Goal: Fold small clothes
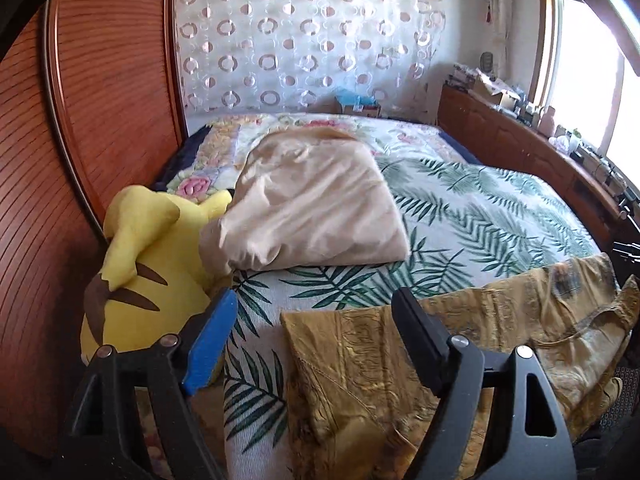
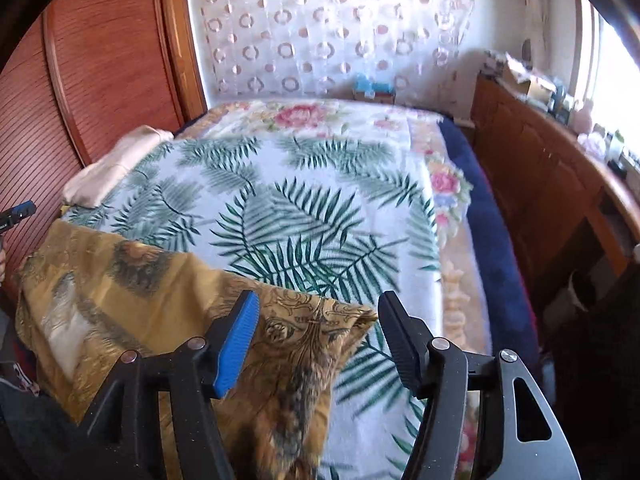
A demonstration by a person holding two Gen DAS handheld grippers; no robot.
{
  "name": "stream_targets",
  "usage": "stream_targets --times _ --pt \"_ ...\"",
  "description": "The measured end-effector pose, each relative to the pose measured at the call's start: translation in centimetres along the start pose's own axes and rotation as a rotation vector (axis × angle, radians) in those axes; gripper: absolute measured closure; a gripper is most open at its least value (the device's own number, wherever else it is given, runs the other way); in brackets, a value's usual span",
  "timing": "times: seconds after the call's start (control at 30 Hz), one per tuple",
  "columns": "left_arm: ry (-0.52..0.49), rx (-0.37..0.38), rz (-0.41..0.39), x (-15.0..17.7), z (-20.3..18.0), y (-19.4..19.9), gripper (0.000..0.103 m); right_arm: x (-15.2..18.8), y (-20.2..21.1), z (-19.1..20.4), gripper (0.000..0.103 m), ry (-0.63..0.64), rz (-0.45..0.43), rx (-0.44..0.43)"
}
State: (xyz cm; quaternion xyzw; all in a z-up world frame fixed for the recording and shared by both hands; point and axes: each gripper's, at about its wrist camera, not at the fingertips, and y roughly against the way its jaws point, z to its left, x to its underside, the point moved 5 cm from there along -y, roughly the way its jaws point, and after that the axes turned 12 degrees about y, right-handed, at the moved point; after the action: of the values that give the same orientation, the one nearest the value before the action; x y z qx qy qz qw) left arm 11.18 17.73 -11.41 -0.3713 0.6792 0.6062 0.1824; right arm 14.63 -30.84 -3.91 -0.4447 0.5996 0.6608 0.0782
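Observation:
A mustard-gold patterned garment (image 1: 460, 344) lies spread along the near edge of the bed; it also shows in the right wrist view (image 2: 132, 292). My left gripper (image 1: 316, 320) is open, hovering over the garment's left end, holding nothing. My right gripper (image 2: 316, 320) is open above the garment's right corner (image 2: 352, 316), holding nothing. The left gripper's blue tip (image 2: 20, 213) peeks in at the left edge of the right wrist view.
The bed has a palm-leaf cover (image 1: 480, 216). A folded beige cloth (image 1: 312, 212) and a yellow plush toy (image 1: 144, 272) lie at the left near the wooden headboard (image 1: 92, 92). A cluttered wooden cabinet (image 2: 552, 184) runs along the right side under the window.

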Motion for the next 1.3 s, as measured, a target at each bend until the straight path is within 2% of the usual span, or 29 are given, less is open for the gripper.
stream_targets --times 0.2,0.33,0.43,0.53,0.6,0.63,0.7,0.77,0.8,0.83,0.87,0.9,0.97,1.13,1.2,1.23,1.27,1.3 --pt "0.006 -0.031 0.095 1.5 0.9 -2.8 0.023 0.8 -3.8 -1.0 0.039 -0.030 0.086 -0.006" --pt "0.030 -0.015 0.159 2.8 1.4 -3.9 0.023 1.2 -4.0 -1.4 0.037 -0.025 0.084 0.000" --pt "0.031 -0.007 0.178 3.4 1.3 -4.4 0.024 1.4 -3.8 -1.2 0.037 -0.016 0.090 0.000" --pt "0.022 -0.009 0.169 3.3 1.2 -4.2 0.041 1.4 -4.2 -1.0 0.037 -0.003 0.097 -0.002" --pt "0.019 0.009 0.175 3.3 0.9 -4.1 0.060 1.3 -5.2 -0.5 0.037 0.013 0.099 -0.011" --pt "0.013 0.019 0.181 3.2 0.8 -4.1 0.066 1.3 -5.2 -0.2 0.037 0.026 0.100 -0.014" --pt "0.000 0.025 0.187 3.2 0.4 -4.0 0.084 1.3 -5.4 0.2 0.041 0.060 0.102 -0.016" --pt "-0.014 0.036 0.179 3.3 0.0 -3.8 0.095 1.2 -5.2 0.4 0.060 0.072 0.092 -0.039" --pt "-0.017 0.040 0.170 3.3 -0.2 -3.6 0.096 1.2 -5.1 0.5 0.065 0.079 0.090 -0.043" --pt "-0.019 0.048 0.154 3.3 -0.5 -3.1 0.096 1.3 -4.9 0.7 0.082 0.088 0.087 -0.053" --pt "-0.022 0.060 0.138 3.2 -0.7 -2.6 0.097 1.3 -4.8 1.0 0.093 0.091 0.083 -0.079" --pt "-0.023 0.070 0.125 3.1 -1.0 -2.1 0.097 1.4 -4.6 1.1 0.093 0.093 0.079 -0.095" --pt "-0.038 0.078 0.090 2.9 -1.6 -0.8 0.097 1.6 -4.2 1.3 0.096 0.110 0.069 -0.073" --pt "-0.081 0.060 0.069 2.3 -2.4 0.2 0.097 1.7 -3.5 0.9 0.093 0.095 0.081 -0.028" --pt "-0.081 0.051 0.069 2.2 -2.3 0.1 0.097 1.6 -3.5 0.6 0.080 0.093 0.089 -0.010" --pt "-0.076 0.051 0.070 2.2 -2.1 0.0 0.097 1.5 -3.5 0.4 0.070 0.094 0.096 0.015" --pt "-0.070 0.052 0.070 2.2 -1.9 -0.1 0.097 1.5 -3.4 0.1 0.065 0.091 0.101 0.036" --pt "-0.062 0.052 0.070 2.2 -1.8 -0.1 0.097 1.5 -3.4 0.0 0.064 0.083 0.100 0.043"
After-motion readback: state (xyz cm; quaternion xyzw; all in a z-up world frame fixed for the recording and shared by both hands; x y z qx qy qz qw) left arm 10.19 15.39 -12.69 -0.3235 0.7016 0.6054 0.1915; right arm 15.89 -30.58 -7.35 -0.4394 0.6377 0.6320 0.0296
